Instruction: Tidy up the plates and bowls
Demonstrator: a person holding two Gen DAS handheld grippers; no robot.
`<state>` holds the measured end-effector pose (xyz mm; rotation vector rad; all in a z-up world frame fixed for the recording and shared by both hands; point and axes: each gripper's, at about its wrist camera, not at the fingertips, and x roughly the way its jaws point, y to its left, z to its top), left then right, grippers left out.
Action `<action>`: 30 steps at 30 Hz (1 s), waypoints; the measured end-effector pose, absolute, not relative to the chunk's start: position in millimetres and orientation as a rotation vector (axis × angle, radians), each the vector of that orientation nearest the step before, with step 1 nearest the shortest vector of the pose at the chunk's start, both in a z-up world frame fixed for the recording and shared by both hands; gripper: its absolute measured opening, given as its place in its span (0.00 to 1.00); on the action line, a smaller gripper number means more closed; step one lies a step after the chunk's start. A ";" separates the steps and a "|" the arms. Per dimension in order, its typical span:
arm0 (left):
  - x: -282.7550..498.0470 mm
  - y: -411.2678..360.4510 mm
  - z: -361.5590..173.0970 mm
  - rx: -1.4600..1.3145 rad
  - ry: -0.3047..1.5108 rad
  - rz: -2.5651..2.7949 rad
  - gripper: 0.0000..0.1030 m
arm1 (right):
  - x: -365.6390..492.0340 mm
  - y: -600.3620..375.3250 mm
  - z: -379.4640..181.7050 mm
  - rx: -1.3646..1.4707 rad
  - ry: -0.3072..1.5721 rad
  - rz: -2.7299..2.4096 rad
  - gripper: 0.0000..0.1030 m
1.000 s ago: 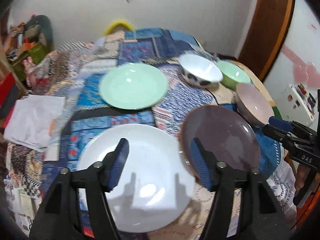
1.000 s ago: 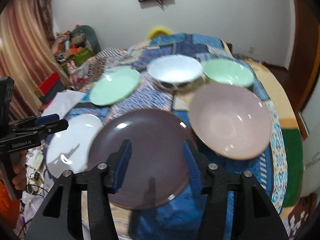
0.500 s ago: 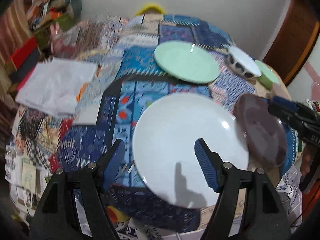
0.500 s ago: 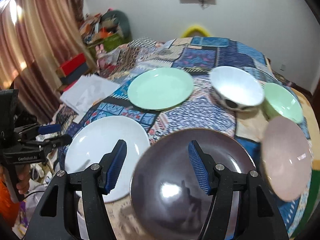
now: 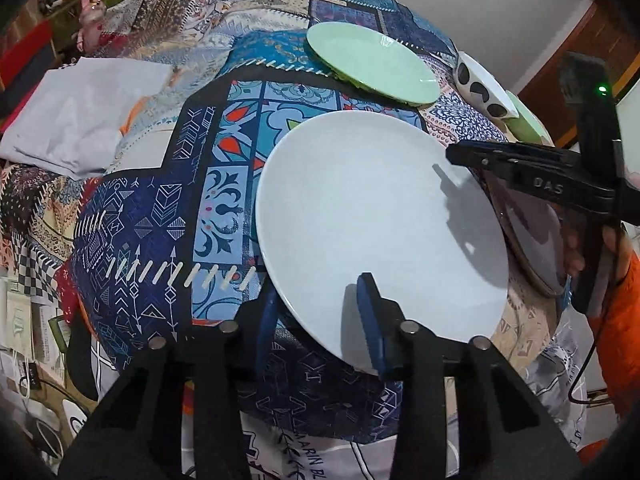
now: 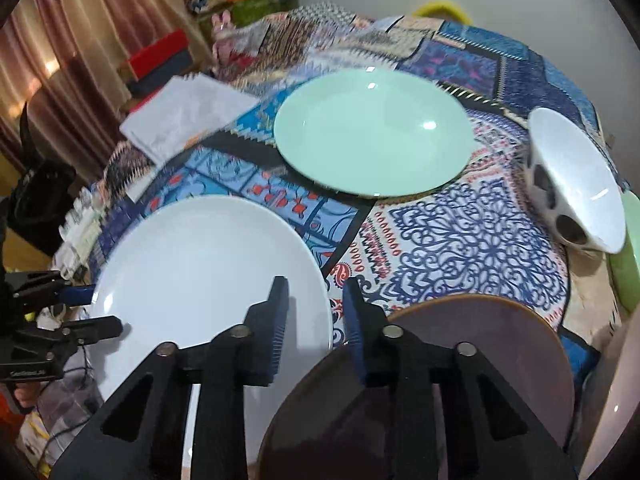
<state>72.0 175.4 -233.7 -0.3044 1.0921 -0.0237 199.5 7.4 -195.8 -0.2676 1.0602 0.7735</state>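
A large white plate (image 5: 380,232) (image 6: 200,280) lies on the patchwork-covered table (image 5: 224,184). My left gripper (image 5: 320,316) (image 6: 96,310) straddles its near-left rim, one finger under the edge and one over it. The jaws are closing, with a gap still showing. My right gripper (image 6: 316,316) (image 5: 456,152) hovers over the plate's opposite rim. Its jaws are closing too, with the rim and cloth between them and no contact visible. A dark brown plate (image 6: 460,380) (image 5: 532,232) lies just right of the white one. A mint green plate (image 6: 372,132) (image 5: 372,64) sits farther back.
A white bowl with dark spots (image 6: 572,184) (image 5: 480,80), a green bowl (image 6: 628,256) (image 5: 528,120) and a pink bowl (image 6: 612,400) stand along the right side. Folded white paper (image 5: 80,120) (image 6: 184,120) lies at the left. Clutter and a curtain (image 6: 80,40) are behind.
Both grippers have swung left and dropped toward the white plate, one at each side of it. Both pairs of jaws have narrowed. The dark plate has slid to the right of both views.
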 end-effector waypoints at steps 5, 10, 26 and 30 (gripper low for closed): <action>74.6 179.6 -234.1 -0.336 1.079 -0.021 0.34 | 201.3 10.9 -204.0 -0.297 1.081 0.772 0.16; 80.7 189.3 -231.9 -0.379 1.070 -0.013 0.33 | 199.5 14.6 -206.7 -0.322 1.068 0.746 0.17; 114.4 237.8 -236.1 -0.359 1.068 0.058 0.33 | 180.4 21.3 -207.9 -0.220 1.092 0.781 0.17; 102.2 237.0 -238.0 -0.363 1.081 0.038 0.33 | 184.9 16.8 -211.4 -0.149 1.133 0.792 0.16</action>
